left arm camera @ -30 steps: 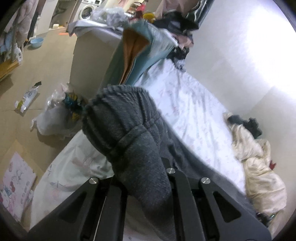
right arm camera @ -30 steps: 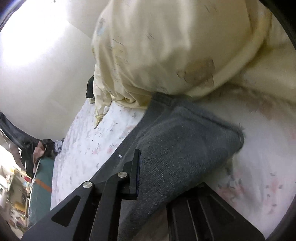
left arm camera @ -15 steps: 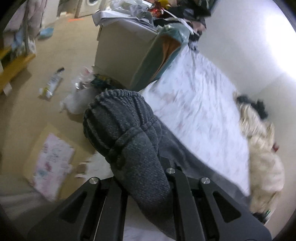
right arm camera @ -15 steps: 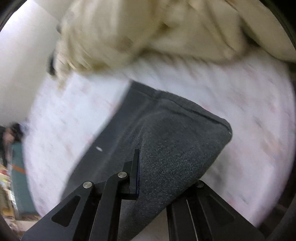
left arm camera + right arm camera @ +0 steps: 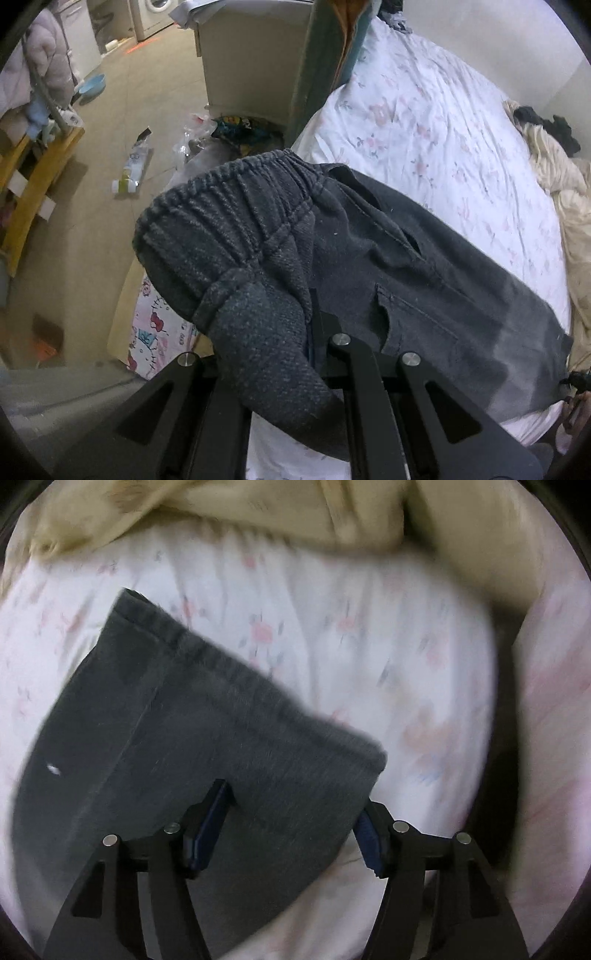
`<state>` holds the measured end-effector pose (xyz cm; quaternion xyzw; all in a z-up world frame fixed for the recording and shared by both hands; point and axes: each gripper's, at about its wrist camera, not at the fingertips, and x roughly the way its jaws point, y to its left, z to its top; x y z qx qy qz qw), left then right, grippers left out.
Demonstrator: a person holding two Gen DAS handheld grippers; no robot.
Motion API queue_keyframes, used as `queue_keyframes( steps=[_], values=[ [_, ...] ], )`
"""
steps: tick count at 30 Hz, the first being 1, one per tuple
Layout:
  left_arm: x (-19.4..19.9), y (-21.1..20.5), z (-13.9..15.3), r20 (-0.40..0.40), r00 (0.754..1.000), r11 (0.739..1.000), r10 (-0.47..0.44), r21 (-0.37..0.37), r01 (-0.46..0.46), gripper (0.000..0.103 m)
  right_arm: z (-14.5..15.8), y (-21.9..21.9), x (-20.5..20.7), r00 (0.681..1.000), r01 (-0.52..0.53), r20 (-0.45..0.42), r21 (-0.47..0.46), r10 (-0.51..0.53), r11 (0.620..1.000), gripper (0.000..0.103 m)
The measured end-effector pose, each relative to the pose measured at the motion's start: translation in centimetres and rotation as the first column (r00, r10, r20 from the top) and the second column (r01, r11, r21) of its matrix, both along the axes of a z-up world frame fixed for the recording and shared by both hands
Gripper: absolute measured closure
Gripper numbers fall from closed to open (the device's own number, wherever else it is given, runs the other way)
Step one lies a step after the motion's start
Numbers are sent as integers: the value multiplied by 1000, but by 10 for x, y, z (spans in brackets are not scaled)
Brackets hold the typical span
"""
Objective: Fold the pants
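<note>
Left claw (image 5: pixel 291 354) apparently clamping pants (image 5: pixel 369 258)

We saw dark grey pants (image 5: pixel 388 258) of a coarse knit fabric stretched out lengthwise on the flowered sheet. Their elastic, gathered waistband (image 5: pixel 236 195) was bunched and lifted at the bed's edge, with a fold of it hanging down. A slit side pocket and a patch back pocket faced up. At the far end, the hemmed leg cuff (image 5: pixel 258 679) lay flat on the sheet, its stitched edge running diagonally; a small white speck sat on the leg.
</note>
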<state>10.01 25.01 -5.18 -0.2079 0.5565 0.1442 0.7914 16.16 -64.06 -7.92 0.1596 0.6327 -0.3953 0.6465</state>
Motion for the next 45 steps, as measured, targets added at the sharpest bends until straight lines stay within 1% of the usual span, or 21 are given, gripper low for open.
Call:
queue_keyframes(
  steps=[2,5,10,13,14,15,16,17,19,20,22,23,26,27,30,34,36,37,38,40,45],
  values=[
    [-1,-3,3,13,1000,1000,3,-3,-3,99,20,21,19,994,-109,-49,-175,102,979,33],
    [-1,-11,12,39,999,1000,-8,-2,8,99,42,77,38,951,-307,-88,-380,296,873,26],
    [-5,-14,15,59,998,1000,-16,-11,17,99,59,198,42,823,-518,1,-411,568,750,26],
    [-3,-20,14,56,997,998,-51,25,49,99,61,290,33,678,-669,237,-191,696,718,26],
    [-2,-21,13,55,997,998,-58,33,57,99,56,322,28,631,-726,321,-75,706,684,26],
    [-2,-21,13,56,997,998,-56,31,55,99,47,368,21,569,-797,435,82,698,599,26],
    [-1,-22,13,57,997,998,-54,29,53,99,40,391,18,547,-821,483,150,684,551,26],
    [-1,-23,13,59,997,998,-51,28,49,99,29,433,10,518,-851,555,258,650,458,26],
    [-1,-25,12,61,997,998,-54,34,52,99,13,484,2,506,-863,622,366,598,349,30],
    [-1,-28,11,60,996,997,-61,40,58,99,1,509,-3,507,-860,644,418,572,291,53],
    [0,-31,11,63,995,997,-76,28,74,99,-27,559,-6,514,-847,632,479,581,228,83],
    [1,-34,13,71,993,996,-91,26,90,99,-41,573,-5,518,-843,612,485,597,235,81],
    [5,-51,16,88,982,986,-166,32,163,99,-95,597,-2,603,-762,539,606,588,226,87],
    [6,-59,15,82,977,980,-195,51,191,99,-107,597,-3,611,-760,529,601,589,248,91],
    [4,-74,24,106,962,965,-251,106,240,99,-104,584,-5,654,-725,527,642,543,250,97],
    [3,-81,29,121,956,959,-269,122,254,99,-64,536,-18,578,-795,582,561,572,233,87],
    [2,-86,32,127,951,954,-283,143,265,99,-51,506,-28,572,-805,584,533,575,260,56],
    [2,-90,33,134,946,949,-294,156,273,99,-45,492,-32,571,-810,584,514,576,282,23],
    [1,-96,35,142,939,942,-313,175,288,99,-33,465,-37,567,-820,596,470,568,326,14],
    [0,-112,37,152,916,914,-372,234,332,99,-18,427,-44,564,-825,610,412,557,385,14],
    [-7,-173,35,148,809,780,-569,407,474,99,-8,343,-56,670,-720,616,401,415,567,14]
  ],
)
